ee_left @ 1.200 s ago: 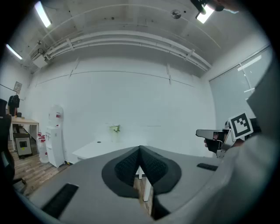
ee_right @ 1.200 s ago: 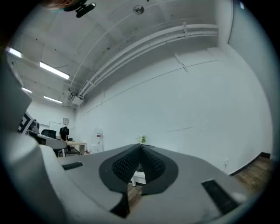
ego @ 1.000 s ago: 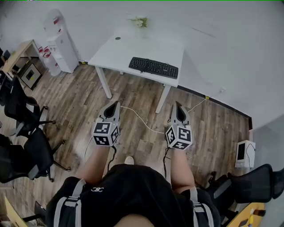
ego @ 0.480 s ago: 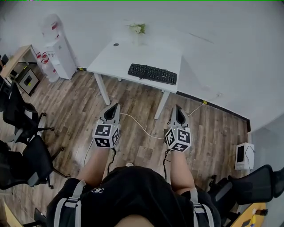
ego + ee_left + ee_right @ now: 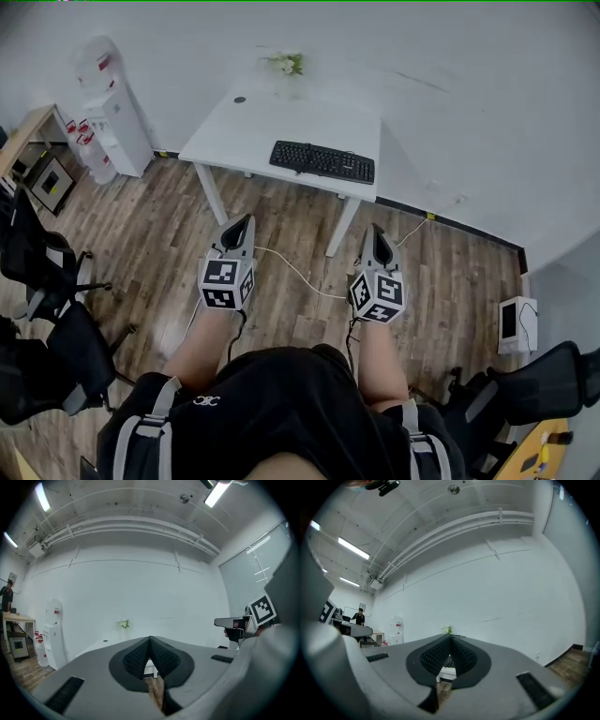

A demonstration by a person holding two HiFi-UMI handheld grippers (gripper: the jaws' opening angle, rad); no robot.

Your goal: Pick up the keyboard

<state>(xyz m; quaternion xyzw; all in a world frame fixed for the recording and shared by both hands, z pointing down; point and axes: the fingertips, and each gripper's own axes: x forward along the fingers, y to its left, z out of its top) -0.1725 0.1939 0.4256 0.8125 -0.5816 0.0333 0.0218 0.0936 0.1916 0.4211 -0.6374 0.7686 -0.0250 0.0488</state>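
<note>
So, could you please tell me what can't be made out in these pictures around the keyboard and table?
- Head view: lettering on the keyboard is too small to read.
- Head view: the small dark item on the table is too small to identify.
- Left gripper view: that gripper's own shut fingers hide the keyboard.
- Head view: the white floor cable passes out of sight behind the right gripper.

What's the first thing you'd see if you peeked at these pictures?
The black keyboard jumps out, lying near the front edge of the white table. Then come the left gripper and right gripper, held over the wooden floor short of the table, both shut and empty, each carrying a black-and-white marker cube.
</note>
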